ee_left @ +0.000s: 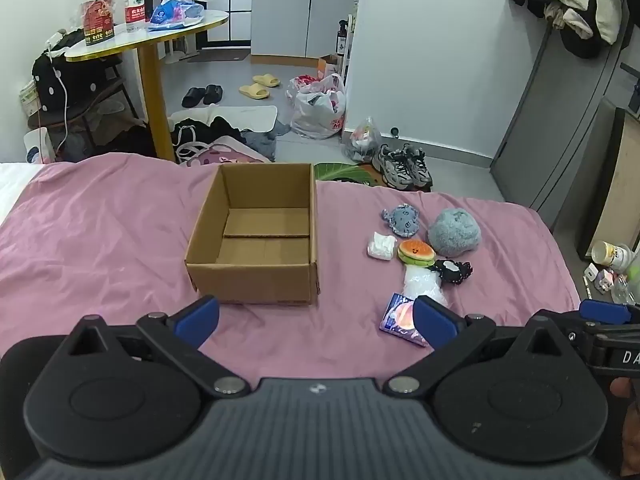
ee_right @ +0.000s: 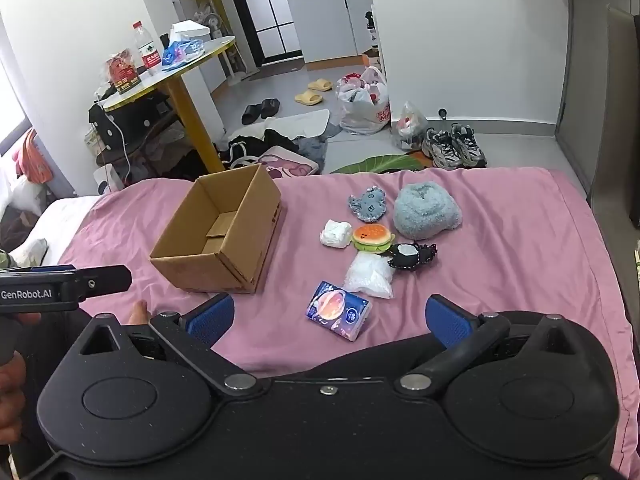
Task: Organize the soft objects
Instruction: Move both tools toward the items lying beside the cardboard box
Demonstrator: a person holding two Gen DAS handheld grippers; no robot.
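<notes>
An open, empty cardboard box (ee_left: 256, 236) (ee_right: 220, 236) sits on the pink bedsheet (ee_left: 100, 240) (ee_right: 500, 280). To its right lie several soft things: a fluffy grey-blue ball (ee_left: 454, 232) (ee_right: 426, 210), a small blue plush (ee_left: 401, 220) (ee_right: 368, 202), a burger plush (ee_left: 416, 253) (ee_right: 372, 238), a white wad (ee_left: 381, 246) (ee_right: 335, 233), a black-and-white plush (ee_left: 452, 271) (ee_right: 412, 255), a clear plastic bag (ee_left: 424, 282) (ee_right: 370, 276) and a tissue pack (ee_left: 400, 318) (ee_right: 339, 315). My left gripper (ee_left: 316, 322) is open and empty, near the box's front. My right gripper (ee_right: 330, 320) is open and empty, just short of the tissue pack.
Beyond the bed's far edge stand a round yellow-legged table (ee_left: 160, 36) (ee_right: 176, 76), floor clutter, plastic bags (ee_left: 320, 108) (ee_right: 364, 100) and sneakers (ee_left: 402, 164) (ee_right: 454, 146). A grey cabinet (ee_left: 560, 120) stands at the right.
</notes>
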